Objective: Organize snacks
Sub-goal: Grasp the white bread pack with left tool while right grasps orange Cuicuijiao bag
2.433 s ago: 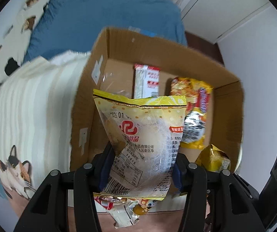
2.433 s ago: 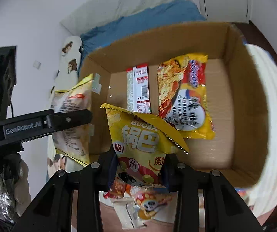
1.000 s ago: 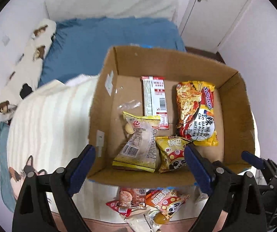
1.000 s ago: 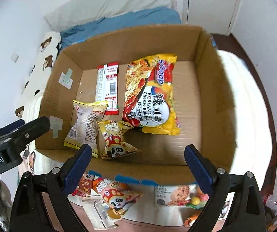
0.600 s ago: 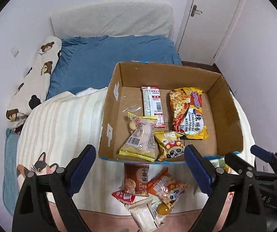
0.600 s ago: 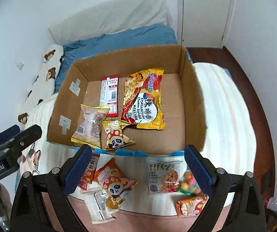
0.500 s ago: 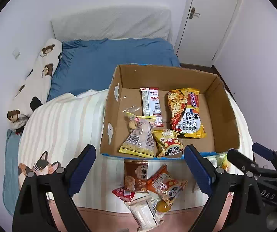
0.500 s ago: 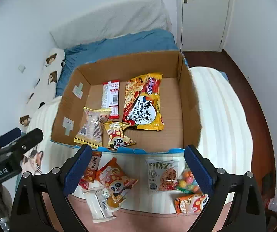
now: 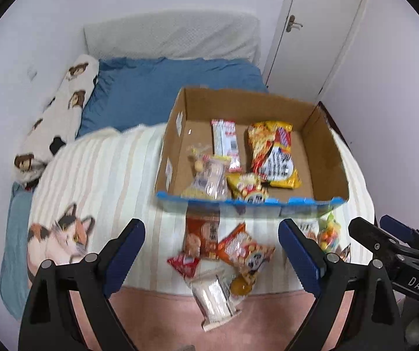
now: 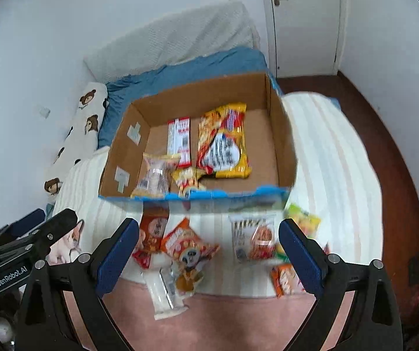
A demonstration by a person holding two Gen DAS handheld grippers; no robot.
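Note:
A cardboard box (image 9: 325, 158) (image 10: 282, 143) stands on the striped bed cover. It holds a noodle packet (image 9: 272, 153) (image 10: 224, 143), a white and red bar (image 9: 225, 140), a clear bun bag (image 9: 209, 177) (image 10: 155, 174) and a small yellow panda bag (image 9: 249, 188). Loose snacks lie in front of the box: an orange panda bag (image 9: 246, 248) (image 10: 189, 245), a brown packet (image 9: 202, 231), a white packet (image 9: 214, 301) (image 10: 164, 291) and a cookie packet (image 10: 253, 238). My left gripper (image 9: 211, 253) and right gripper (image 10: 206, 247) are open, empty, raised over the loose snacks.
A blue pillow (image 9: 162, 87) and a bear-print pillow (image 9: 57, 120) lie behind the box. A cat print (image 9: 60, 238) is on the cover at left. A white door (image 9: 317, 29) is at back right. A dark wood floor (image 10: 390, 146) runs along the right.
Both grippers dropped their snack bags into the box, opened wide, and pulled back and up. The loose snacks in front of the box came into view.

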